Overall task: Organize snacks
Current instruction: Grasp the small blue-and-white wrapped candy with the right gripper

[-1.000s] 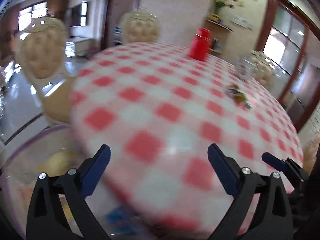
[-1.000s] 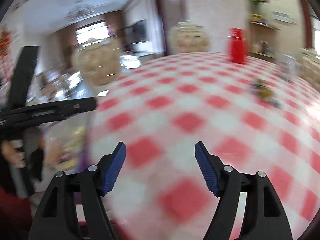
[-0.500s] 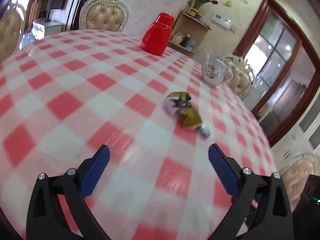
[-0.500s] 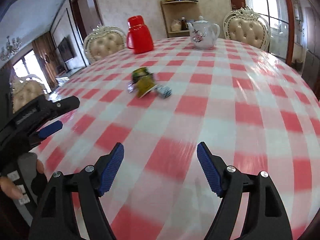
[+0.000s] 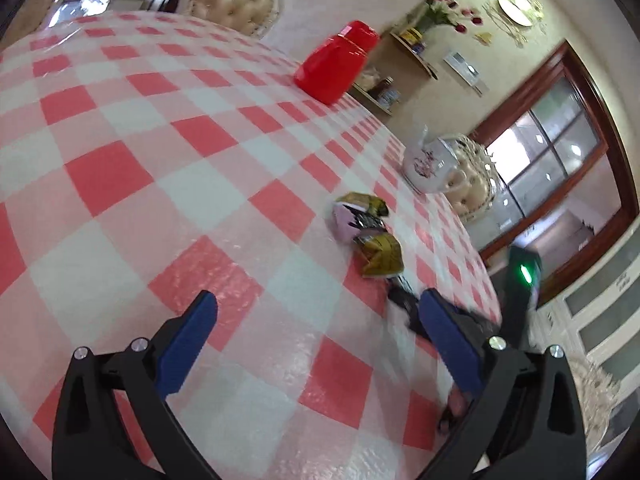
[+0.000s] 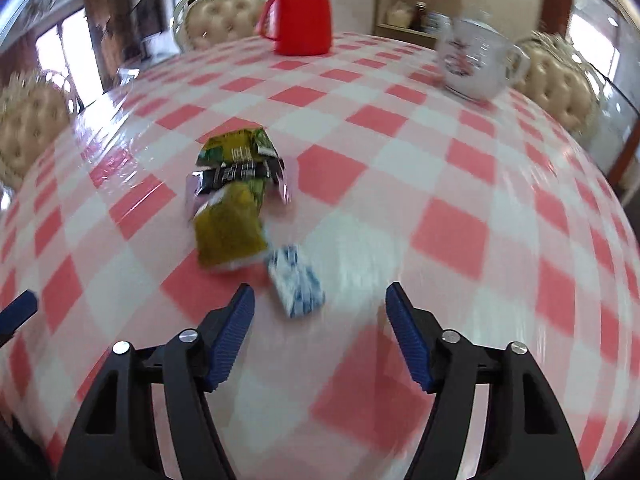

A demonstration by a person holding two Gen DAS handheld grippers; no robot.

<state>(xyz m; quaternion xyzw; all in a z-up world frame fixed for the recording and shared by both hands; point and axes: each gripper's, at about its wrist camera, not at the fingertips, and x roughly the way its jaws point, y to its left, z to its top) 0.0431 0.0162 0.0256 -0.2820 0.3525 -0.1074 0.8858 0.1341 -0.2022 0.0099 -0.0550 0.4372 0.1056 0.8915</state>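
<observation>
A small pile of snack packets lies on the red-and-white checked table. In the right wrist view I see a green packet (image 6: 236, 146), a black bar (image 6: 236, 172), an olive-yellow packet (image 6: 228, 232) and a blue-white packet (image 6: 296, 280). My right gripper (image 6: 320, 304) is open and empty, just short of the blue-white packet. In the left wrist view the pile shows with the olive packet (image 5: 380, 254) and a pink one (image 5: 344, 220). My left gripper (image 5: 316, 312) is open and empty, apart from the pile. The right gripper (image 5: 404, 300) shows there beside the packets.
A red thermos jug (image 6: 298, 8) stands at the far side of the table and a white flowered teapot (image 6: 472, 64) at the far right. Cream padded chairs (image 6: 218, 20) ring the round table (image 6: 440, 220). A wall shelf with jars (image 5: 384, 88) is behind.
Both grippers have moved in over the table toward the snack pile, which now looks much closer. The right gripper has come right up to the blue-white packet. Both stay open.
</observation>
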